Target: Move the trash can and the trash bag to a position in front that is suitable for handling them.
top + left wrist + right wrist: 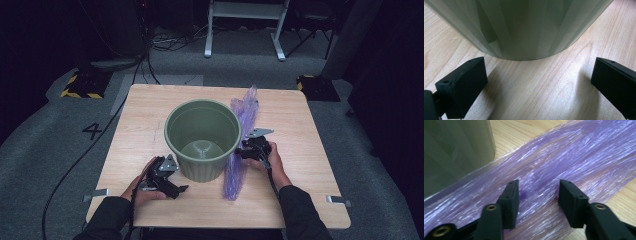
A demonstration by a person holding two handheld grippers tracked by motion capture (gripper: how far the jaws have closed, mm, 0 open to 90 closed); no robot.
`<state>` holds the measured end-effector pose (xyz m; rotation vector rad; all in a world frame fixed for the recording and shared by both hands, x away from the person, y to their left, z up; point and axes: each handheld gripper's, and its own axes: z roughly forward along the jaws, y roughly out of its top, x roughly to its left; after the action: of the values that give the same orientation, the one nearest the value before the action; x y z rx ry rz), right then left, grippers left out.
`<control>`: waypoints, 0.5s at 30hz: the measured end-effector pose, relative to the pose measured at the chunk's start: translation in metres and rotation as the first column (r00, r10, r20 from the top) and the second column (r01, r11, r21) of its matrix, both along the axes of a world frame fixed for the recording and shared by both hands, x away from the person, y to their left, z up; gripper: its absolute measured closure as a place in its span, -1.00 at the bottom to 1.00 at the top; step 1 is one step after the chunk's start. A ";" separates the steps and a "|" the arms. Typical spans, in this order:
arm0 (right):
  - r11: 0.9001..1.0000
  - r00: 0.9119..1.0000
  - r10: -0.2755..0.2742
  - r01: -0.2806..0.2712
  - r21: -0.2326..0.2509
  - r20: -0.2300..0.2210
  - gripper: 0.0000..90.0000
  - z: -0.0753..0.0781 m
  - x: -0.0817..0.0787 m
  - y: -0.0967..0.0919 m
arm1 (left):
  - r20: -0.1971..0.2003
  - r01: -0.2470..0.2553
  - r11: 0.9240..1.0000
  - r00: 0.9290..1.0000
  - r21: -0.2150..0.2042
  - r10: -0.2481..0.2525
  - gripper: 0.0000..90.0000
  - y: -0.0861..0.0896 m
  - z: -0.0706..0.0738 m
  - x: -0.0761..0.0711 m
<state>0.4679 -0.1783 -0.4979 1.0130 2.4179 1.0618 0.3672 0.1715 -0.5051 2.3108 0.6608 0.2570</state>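
Bin (202, 137): a green ribbed waste bin stands upright and empty near the middle of the table (150, 107), mouth up, ready to take a liner.

Bag (241, 145): a purple plastic bag lies flat, gathered into a long strip, just right of the bin; it runs from near the far edge toward the near edge and touches the bin's right wall. In the right gripper view the film (564, 165) is wrinkled and lies across the wood beside the bin's wall (454, 152).

Right gripper (248, 148): poised over the middle of the strip, jaws half parted and straddling the film. The pads (511, 200) rest on or just above the plastic; no fold is yet pinched between them. Judged purpose: to gather a bunch of film for lifting.

Left gripper (181, 189): rests on the table near the near edge, at the bin's left foot. Its jaws stand wide apart, holding nothing; in the left gripper view the bin's base (524, 30) is just ahead of them, apart from both pads (466, 82). Judged purpose: waiting to steady the bin.

Step in hand: taking hold of the bag, probably to line the bin.
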 end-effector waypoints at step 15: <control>1.000 0.999 0.008 -0.007 -0.027 0.035 0.98 0.000 -0.010 -0.011 | -0.001 0.008 1.000 1.000 0.003 -0.008 -1.00 -0.004 0.000 0.001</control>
<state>0.4575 -0.1895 -0.4974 0.9691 2.4034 1.0378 0.3686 0.1678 -0.5050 2.3159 0.6523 0.2527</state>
